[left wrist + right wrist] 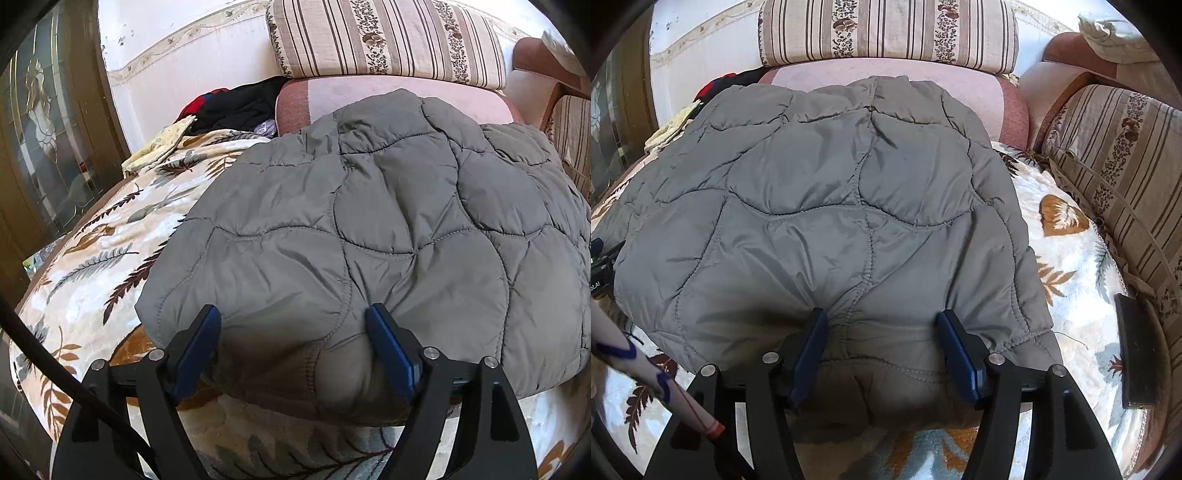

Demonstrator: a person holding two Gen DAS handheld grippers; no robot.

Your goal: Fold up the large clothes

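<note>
1. The left gripper (pixel 293 345) tilts down at the near left edge of the grey quilted jacket (pixel 388 229). Its blue pads (pixel 195 350) stand spread, with the padded hem bulging between them; whether they press on it I cannot tell.
2. The right gripper (pixel 882 349) tilts down the same way at the near right edge of the jacket (pixel 820 206). Its jaws are also apart, with the hem between them.
3. In the right wrist view, part of the left gripper's body shows at the far left edge.
4. The jacket lies on a leaf-patterned blanket (pixel 96 258) spread over a couch.
5. A pink cushion (pixel 960 85) sits at the far side, with a striped floral cushion (pixel 388 40) behind it.
6. Dark and red clothes (pixel 236 107) are heaped at the far left.
7. The jacket is folded into a compact, puffy block, with wavy stitching across its top.
</note>
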